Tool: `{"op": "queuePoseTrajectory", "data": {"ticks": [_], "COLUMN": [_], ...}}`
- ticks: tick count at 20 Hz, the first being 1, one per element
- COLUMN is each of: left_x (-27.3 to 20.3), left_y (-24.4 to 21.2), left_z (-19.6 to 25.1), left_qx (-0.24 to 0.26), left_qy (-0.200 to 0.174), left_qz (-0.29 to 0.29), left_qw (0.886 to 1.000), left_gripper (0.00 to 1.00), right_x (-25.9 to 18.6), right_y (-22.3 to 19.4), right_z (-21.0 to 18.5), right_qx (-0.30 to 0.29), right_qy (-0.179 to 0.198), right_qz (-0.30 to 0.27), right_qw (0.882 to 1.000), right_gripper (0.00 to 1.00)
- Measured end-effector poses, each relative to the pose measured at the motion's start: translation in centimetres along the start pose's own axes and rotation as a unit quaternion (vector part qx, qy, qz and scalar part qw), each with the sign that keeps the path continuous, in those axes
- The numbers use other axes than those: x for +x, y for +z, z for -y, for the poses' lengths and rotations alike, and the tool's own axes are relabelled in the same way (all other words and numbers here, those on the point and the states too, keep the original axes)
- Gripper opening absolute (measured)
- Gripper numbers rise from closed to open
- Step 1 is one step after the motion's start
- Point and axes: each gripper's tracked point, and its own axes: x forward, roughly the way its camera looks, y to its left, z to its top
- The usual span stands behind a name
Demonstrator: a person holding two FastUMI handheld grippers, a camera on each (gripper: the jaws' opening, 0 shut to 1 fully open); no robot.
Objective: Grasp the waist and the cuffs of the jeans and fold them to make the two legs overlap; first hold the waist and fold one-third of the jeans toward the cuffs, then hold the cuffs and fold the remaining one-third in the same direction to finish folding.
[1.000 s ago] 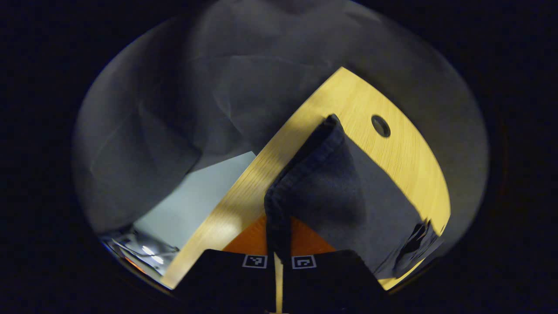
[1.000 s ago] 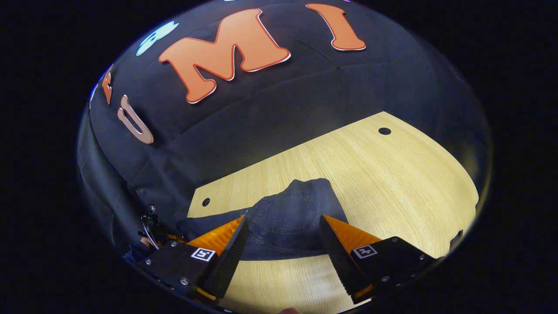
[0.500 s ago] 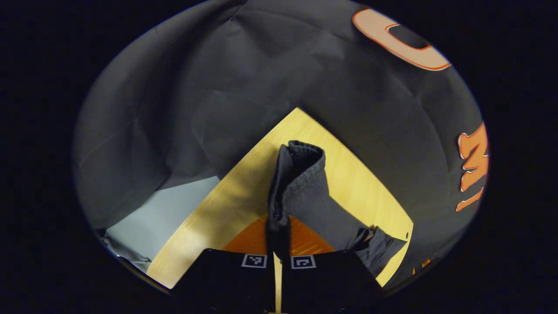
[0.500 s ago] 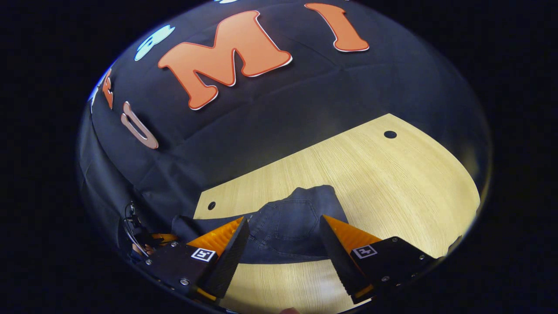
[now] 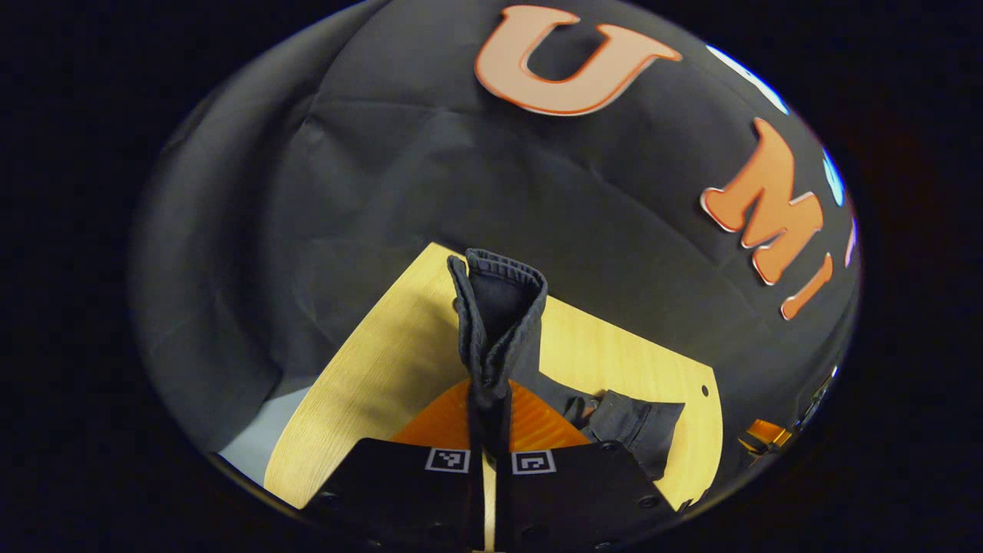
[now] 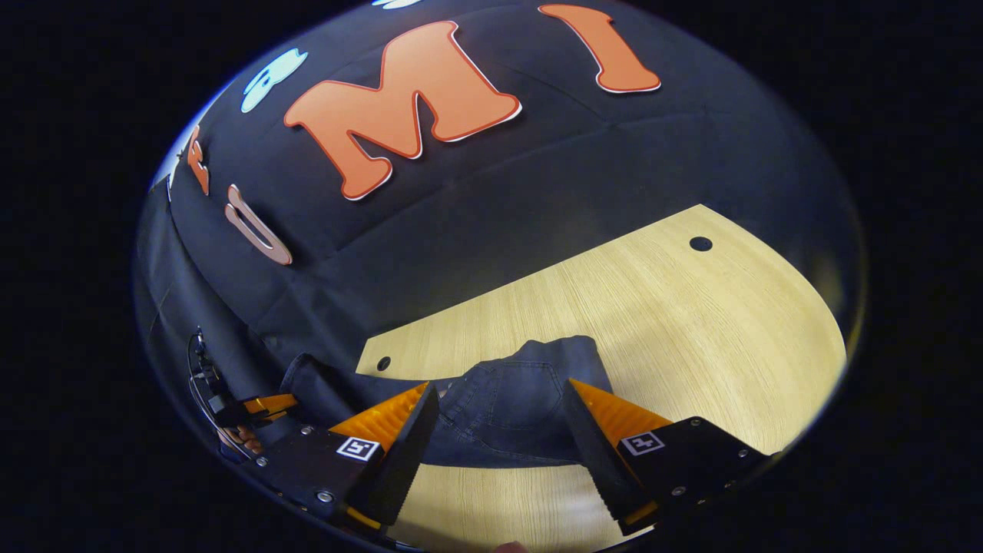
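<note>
The left gripper has its two fingers drawn together at the bottom of the left gripper view, both pressing on the jeans cuff, which stands up from between them and rises ahead of their tips.

The right gripper has its fingers spread wide apart, nothing between them, tips pointing forward and slightly down. The jeans lie ahead of the gap, beyond the tips.

Far off to the left of the right gripper's fingers, the right gripper view shows the left gripper and part of the hand holding it.
</note>
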Motion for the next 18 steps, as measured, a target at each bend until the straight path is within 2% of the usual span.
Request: {"op": "queuePoseTrajectory", "data": {"ticks": [7, 12, 18], "left_x": [-2.0, -3.0, -2.9], "left_y": [0.2, 0.0, -1.1], "left_z": [7.9, 14.0, 21.9], "left_qx": [0.052, 0.072, 0.119], "left_qy": [-0.034, -0.065, -0.107], "left_qz": [0.023, 0.032, 0.027], "left_qw": [0.998, 0.995, 0.987], "left_gripper": [0.05, 0.06, 0.05], "right_x": [-0.6, -0.7, -1.0], "right_y": [1.4, 2.0, 2.0], "right_z": [1.2, 2.0, 4.3], "right_qx": [-0.039, -0.060, -0.083], "right_qy": [0.002, 0.006, 0.000], "right_qz": [0.018, 0.026, 0.018], "right_qw": [0.999, 0.998, 0.996], "right_gripper": [0.98, 0.98, 0.98]}}
